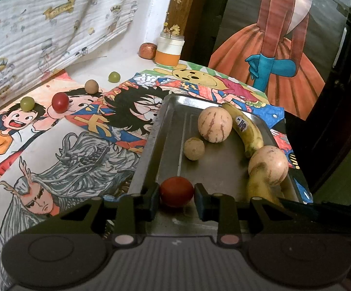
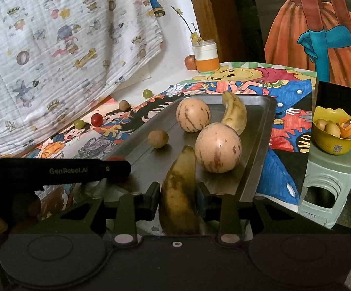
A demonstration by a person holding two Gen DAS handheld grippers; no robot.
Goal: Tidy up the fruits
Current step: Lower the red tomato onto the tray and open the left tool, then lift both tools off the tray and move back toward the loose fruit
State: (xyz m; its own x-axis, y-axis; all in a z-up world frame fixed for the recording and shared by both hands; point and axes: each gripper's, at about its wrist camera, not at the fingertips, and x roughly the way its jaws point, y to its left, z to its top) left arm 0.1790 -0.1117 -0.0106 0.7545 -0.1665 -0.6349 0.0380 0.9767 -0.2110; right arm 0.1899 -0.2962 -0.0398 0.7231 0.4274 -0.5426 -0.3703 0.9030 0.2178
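Metal tray (image 1: 170,126) on the table (image 1: 117,60), right of the loose fruit. Inside: two striped melons (image 2: 217,148), far banana (image 2: 234,115), one tan ball fruit (image 2: 158,139). Right tool (image 2: 177,195) is narrow, pads at both sides of the near banana (image 2: 179,194), long axis pointing away into the tray, low over its near edge. Left tool (image 1: 176,194) pinches a red tomato (image 1: 176,191) above the tray's near-left corner. Both look set for release. Grapes, tomato, brown ball still on the table at left, nearer the left tool.

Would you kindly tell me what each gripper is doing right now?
Left gripper: closed on the red tomato.
Right gripper: closed on a banana.
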